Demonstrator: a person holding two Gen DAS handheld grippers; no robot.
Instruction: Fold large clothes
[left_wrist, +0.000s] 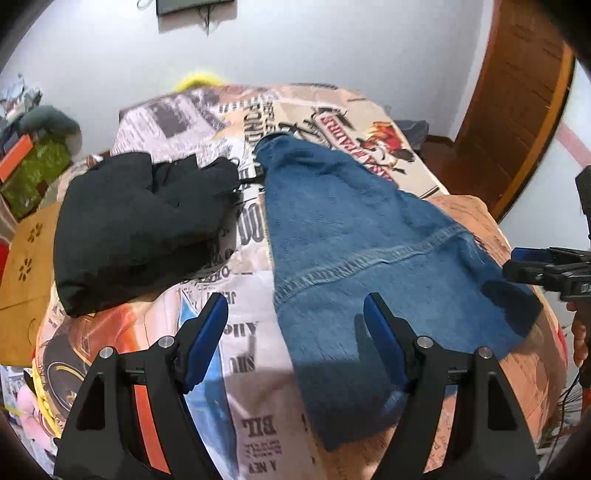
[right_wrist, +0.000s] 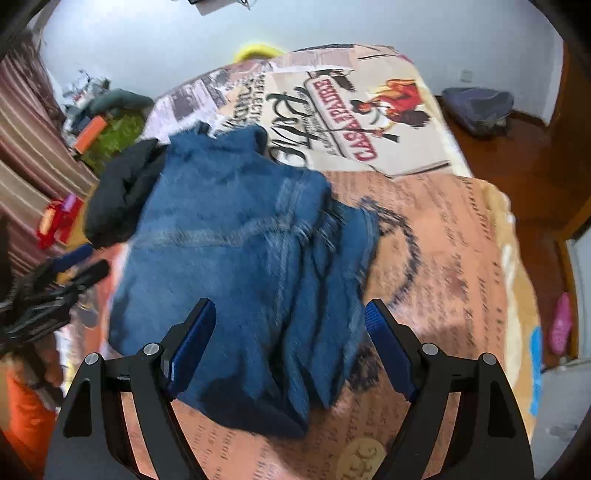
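We list: jeans (left_wrist: 354, 236) on bedspread (left_wrist: 236, 369), black garment (left_wrist: 136, 229) left; left gripper (left_wrist: 295, 325) and right gripper (right_wrist: 290, 325) both released, above the jeans.

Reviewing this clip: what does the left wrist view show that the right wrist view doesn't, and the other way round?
Left wrist only: the whole black garment lying apart from the jeans, a wooden door, and a cardboard box.

Right wrist only: the jeans' rumpled folds, a dark bag on the floor, a striped curtain, and something pink on the floor.

Both: the jeans on the printed bedspread, part of the black garment, and each tool open above the denim, left tool, right tool.
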